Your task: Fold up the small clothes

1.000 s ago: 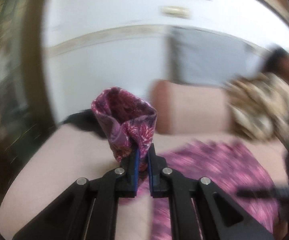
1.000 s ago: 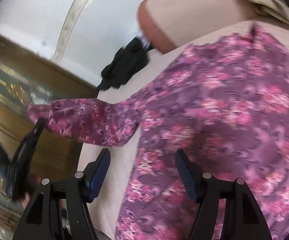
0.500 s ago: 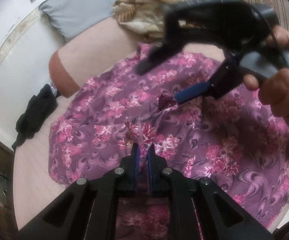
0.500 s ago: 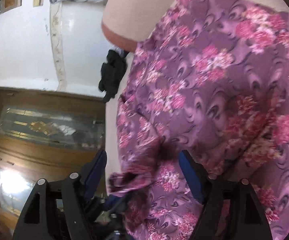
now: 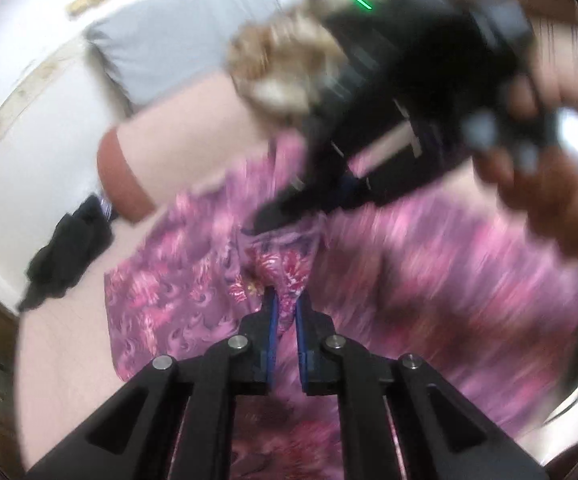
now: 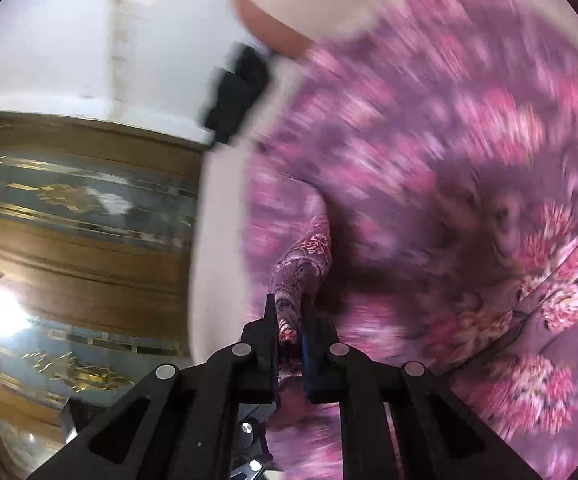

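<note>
1. The left hand-held gripper [image 5: 285,314] is clamped tight on a bunched fold of the purple flowered garment [image 5: 177,280], cloth pinched between its blue pads.
2. That garment lies spread across the pale pink bed [image 5: 65,360], filling most of both views.
3. Over in the right wrist view, the right hand-held gripper [image 6: 289,320] has just snapped closed, and a twist of the same flowered cloth stands up between its pads.
4. From the left wrist camera, that right tool is a dark blur above the cloth, with the person's hand [image 5: 561,200] wrapped around its handle.
5. A black piece of clothing [image 5: 69,248] lies at the bed's far edge, well apart from the garment.
6. A grey pillow [image 5: 177,48] rests against the white wall.
</note>
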Motion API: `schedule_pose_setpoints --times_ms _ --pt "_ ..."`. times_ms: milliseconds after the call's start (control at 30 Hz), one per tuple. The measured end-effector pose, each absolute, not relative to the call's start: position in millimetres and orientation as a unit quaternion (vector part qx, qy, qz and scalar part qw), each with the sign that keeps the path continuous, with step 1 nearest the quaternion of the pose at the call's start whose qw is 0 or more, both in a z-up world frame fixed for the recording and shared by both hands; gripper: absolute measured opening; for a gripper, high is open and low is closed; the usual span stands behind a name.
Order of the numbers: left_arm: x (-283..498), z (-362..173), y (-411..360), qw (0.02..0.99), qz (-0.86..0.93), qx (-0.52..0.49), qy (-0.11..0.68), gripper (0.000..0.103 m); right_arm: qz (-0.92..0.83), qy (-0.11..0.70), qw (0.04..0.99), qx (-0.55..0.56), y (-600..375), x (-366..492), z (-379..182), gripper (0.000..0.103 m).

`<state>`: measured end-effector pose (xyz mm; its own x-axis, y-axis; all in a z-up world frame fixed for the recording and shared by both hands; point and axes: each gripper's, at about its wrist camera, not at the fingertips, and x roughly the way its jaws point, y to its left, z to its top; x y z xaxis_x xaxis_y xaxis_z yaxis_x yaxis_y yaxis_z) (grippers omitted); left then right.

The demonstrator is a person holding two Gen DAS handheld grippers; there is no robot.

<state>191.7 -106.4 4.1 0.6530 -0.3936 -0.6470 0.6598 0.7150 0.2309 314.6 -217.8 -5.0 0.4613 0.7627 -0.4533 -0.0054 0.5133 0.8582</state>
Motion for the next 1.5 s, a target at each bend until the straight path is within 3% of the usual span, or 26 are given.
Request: schedule_pose_setpoints --times_ms 100,167,267,400,433,500,533,600,700,767,833,900,1033,1100,1133,1367,1500 --pt "181 37 -108 0.888 -0.334 0.161 0.271 0.01 0.245 0.404 0.778 0.414 -243 275 35 0.009" --pt "175 29 -121 0.878 -0.353 0.168 0.276 0.016 0.222 0.41 0.79 0.399 -253 257 33 0.009" --pt "177 -18 -145 0.832 -0.382 0.2 0.349 0.031 0.166 0.461 0.78 0.39 -261 247 -11 0.009" --pt "188 -34 -140 0.792 -0.402 0.202 0.414 0.036 0.134 0.489 0.758 0.411 -270 237 -60 0.009" --pt "196 -21 -129 0.793 -0.415 0.169 0.413 0.043 0.137 0.478 0.766 0.408 -271 229 -56 0.009" --pt "217 1 -105 0.808 -0.416 0.095 0.406 0.085 0.122 0.466 0.784 0.391 -274 217 -49 0.009" --pt "231 11 -89 0.822 -0.403 0.05 0.4 0.088 0.112 0.467 0.784 0.393 -277 212 -51 0.009" --pt "264 18 -55 0.829 -0.378 -0.028 0.412 0.088 0.11 0.476 0.773 0.405 -283 206 -60 0.009" --pt "311 7 -3 0.843 -0.29 -0.108 0.44 0.088 0.055 0.534 0.782 0.317 -278 204 -67 0.016" --pt "342 -9 45 0.847 -0.198 -0.177 0.46 0.088 0.04 0.526 0.794 0.301 -279 204 -57 0.033" --pt "360 -27 86 0.839 -0.123 -0.241 0.473 0.082 0.059 0.48 0.816 0.317 -279 205 -30 0.066" --pt "377 -42 113 0.823 -0.087 -0.292 0.48 0.072 0.112 0.441 0.826 0.331 -270 225 1 0.075" --pt "412 -72 111 0.792 -0.084 -0.326 0.508 0.064 0.194 0.444 0.815 0.317 -234 303 28 0.075" --pt "422 -89 104 0.773 -0.088 -0.343 0.527 0.048 0.228 0.458 0.803 0.305 -212 356 32 0.075" --pt "423 -96 101 0.76 -0.092 -0.356 0.536 0.046 0.241 0.469 0.792 0.31 -200 386 28 0.075" --pt "427 -132 94 0.716 -0.101 -0.429 0.542 0.044 0.243 0.535 0.756 0.287 -130 537 -7 0.075" --pt "430 -136 106 0.704 -0.105 -0.465 0.526 0.023 0.234 0.56 0.747 0.274 -99 594 -34 0.067"
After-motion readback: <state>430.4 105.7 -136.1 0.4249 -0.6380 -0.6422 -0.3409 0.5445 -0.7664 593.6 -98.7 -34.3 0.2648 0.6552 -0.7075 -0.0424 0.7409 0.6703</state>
